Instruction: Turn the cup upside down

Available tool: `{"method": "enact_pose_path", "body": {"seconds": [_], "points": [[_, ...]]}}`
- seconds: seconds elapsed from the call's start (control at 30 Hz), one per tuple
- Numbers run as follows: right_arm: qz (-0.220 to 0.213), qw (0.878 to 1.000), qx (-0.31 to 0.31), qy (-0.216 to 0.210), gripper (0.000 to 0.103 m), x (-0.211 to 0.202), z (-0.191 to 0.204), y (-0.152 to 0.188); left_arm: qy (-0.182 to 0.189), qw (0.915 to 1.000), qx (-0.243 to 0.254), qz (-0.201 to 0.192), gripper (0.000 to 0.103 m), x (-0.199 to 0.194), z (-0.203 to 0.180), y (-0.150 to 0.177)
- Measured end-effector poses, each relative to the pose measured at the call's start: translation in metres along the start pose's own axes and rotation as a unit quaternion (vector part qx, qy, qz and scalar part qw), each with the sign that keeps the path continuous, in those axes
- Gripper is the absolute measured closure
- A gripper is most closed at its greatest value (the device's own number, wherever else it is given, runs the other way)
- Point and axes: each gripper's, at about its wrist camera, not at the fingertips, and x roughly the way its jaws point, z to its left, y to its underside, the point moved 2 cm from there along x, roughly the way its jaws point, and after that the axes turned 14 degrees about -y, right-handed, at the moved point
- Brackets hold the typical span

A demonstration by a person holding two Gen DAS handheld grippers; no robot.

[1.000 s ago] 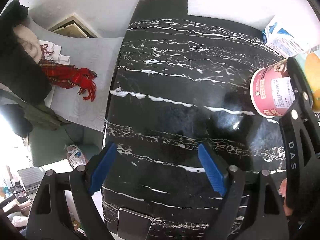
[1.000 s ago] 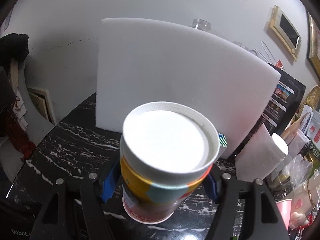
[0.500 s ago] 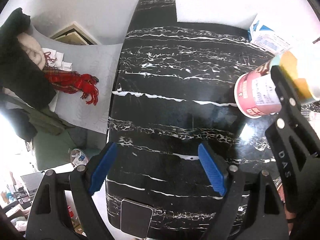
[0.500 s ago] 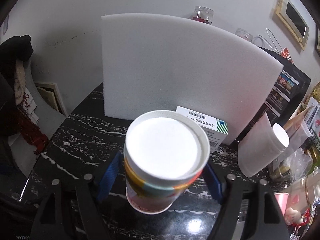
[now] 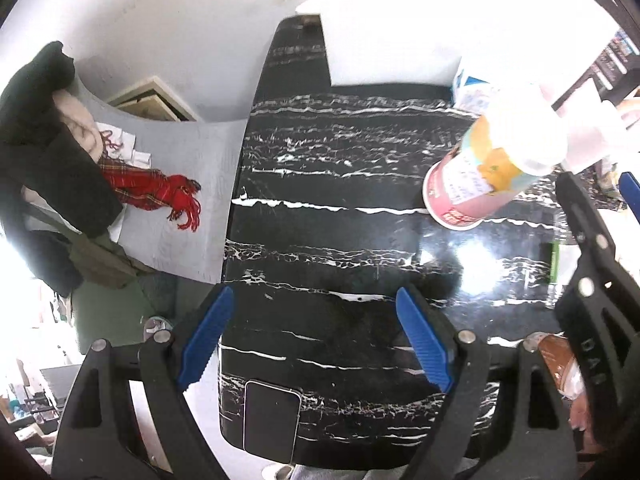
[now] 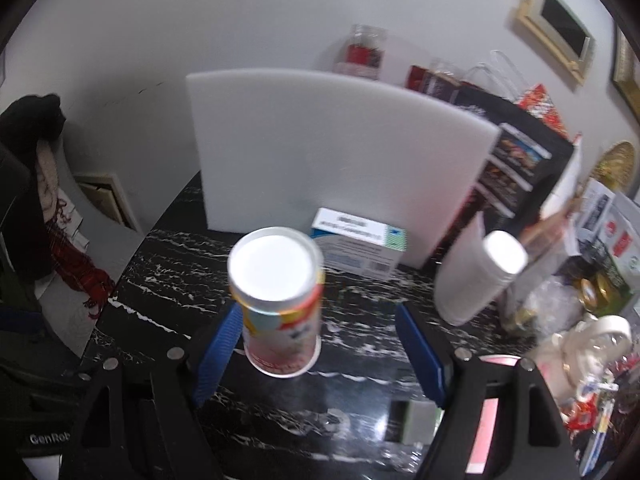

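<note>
A paper cup (image 6: 280, 304) with pink, yellow and blue print stands upside down on the black marble table (image 6: 168, 280), rim down and white base up. It also shows in the left wrist view (image 5: 484, 176). My right gripper (image 6: 320, 352) is open, its blue pads (image 6: 218, 344) wide apart, with the cup standing free near the left pad. My left gripper (image 5: 316, 336) is open and empty over the table's near left part, well left of the cup.
A white foam board (image 6: 328, 148) stands at the back with a white and blue box (image 6: 360, 244) before it. A stack of white cups (image 6: 476, 276) leans at the right among clutter. A phone (image 5: 272, 420) lies at the table's near edge.
My right gripper opened and let go of the cup, then drew back and up. The cup now stands alone on the table. The left gripper rose slightly.
</note>
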Motion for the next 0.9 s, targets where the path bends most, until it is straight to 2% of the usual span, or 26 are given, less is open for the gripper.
{"method": "enact_pose_path", "body": {"seconds": [0.17,0.5,0.7,0.9], "points": [[-0.003,1.0,0.018,0.002,0.024,-0.036,-0.014,-0.006,0.009,0.9995,-0.004,-0.031,0.02,-0.034,0.004,0.008],[0.017,0.999,0.046,0.007,0.024,-0.099,-0.031,-0.003,0.021,0.9961,0.006,-0.085,0.02,-0.096,0.0,0.038],[0.033,0.998,0.054,-0.013,0.024,-0.12,-0.035,0.009,0.031,0.9947,0.011,-0.098,0.02,-0.119,-0.009,0.059],[0.049,0.997,0.05,-0.015,0.024,-0.135,-0.043,0.025,0.038,0.9942,0.013,-0.1,0.02,-0.129,-0.018,0.073]]}}
